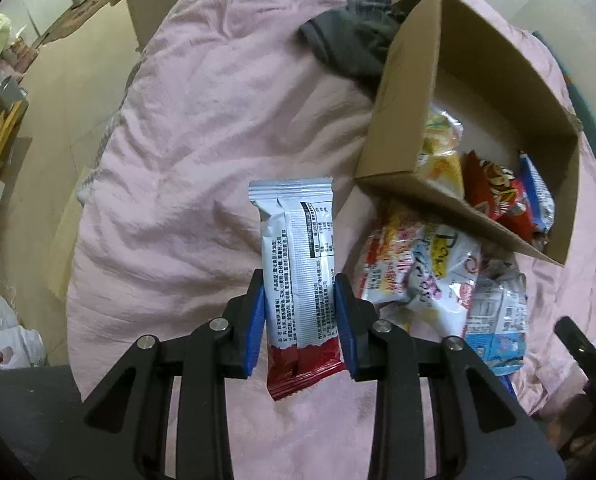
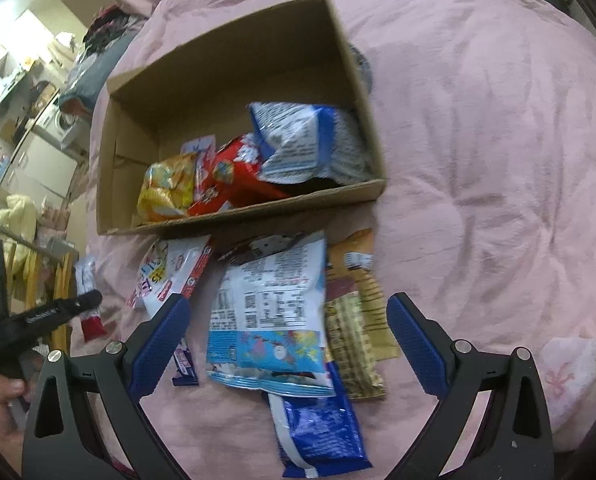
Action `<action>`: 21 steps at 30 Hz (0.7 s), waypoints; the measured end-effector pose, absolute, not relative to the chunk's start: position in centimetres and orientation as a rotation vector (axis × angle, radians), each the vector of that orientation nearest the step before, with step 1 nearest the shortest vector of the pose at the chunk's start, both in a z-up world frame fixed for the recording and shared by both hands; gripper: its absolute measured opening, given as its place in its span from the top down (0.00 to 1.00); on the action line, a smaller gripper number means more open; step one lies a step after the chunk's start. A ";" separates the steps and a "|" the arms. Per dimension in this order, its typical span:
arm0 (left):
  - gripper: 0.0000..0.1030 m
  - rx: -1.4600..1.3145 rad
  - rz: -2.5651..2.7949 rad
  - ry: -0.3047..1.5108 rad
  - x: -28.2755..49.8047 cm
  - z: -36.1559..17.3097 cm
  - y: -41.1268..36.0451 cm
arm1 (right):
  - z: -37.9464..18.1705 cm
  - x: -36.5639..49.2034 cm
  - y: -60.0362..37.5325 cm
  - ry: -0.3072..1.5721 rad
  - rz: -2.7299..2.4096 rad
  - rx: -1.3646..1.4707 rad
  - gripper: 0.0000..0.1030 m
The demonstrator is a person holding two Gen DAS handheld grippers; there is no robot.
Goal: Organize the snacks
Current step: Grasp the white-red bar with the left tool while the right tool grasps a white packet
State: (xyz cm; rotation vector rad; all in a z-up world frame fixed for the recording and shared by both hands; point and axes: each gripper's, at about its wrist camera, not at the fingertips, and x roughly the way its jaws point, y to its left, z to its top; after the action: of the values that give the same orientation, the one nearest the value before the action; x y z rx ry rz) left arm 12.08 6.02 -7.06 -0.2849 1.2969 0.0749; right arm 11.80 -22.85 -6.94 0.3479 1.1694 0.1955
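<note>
Pink bedding (image 1: 186,128) covers the bed. At left, the left gripper (image 1: 300,312) pinches a white-and-red snack bar (image 1: 298,256) above it. Rightward sits the cardboard box (image 2: 234,56) holding snacks, loose packets (image 2: 274,312) before it under the right gripper (image 2: 288,340), jaws spread wide.

The blue packet (image 2: 322,436) is half hidden under other snacks.

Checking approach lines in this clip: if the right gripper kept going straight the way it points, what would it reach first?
Most likely the white-and-blue snack bag lying on the pink bedspread, framed between the open right gripper. Depth is unclear.
</note>
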 end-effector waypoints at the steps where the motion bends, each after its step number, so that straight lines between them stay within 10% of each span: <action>1: 0.73 -0.283 0.070 1.292 11.9 -6.7 5.5 | -7.1 11.9 -22.5 1.179 0.203 0.350 0.02; 7: 0.73 -0.270 0.042 1.271 11.4 -5.1 6.6 | -9.0 13.0 -20.0 1.267 0.247 0.354 0.03; 21: 0.73 -0.269 0.018 1.267 12.2 -5.4 6.4 | -13.2 14.8 -15.4 1.418 0.278 0.177 0.43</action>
State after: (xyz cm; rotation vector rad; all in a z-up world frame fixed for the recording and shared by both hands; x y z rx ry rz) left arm 12.24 6.37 -5.36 -0.2689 1.2670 0.0179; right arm 14.84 -15.35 -13.21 0.1769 1.4182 0.2777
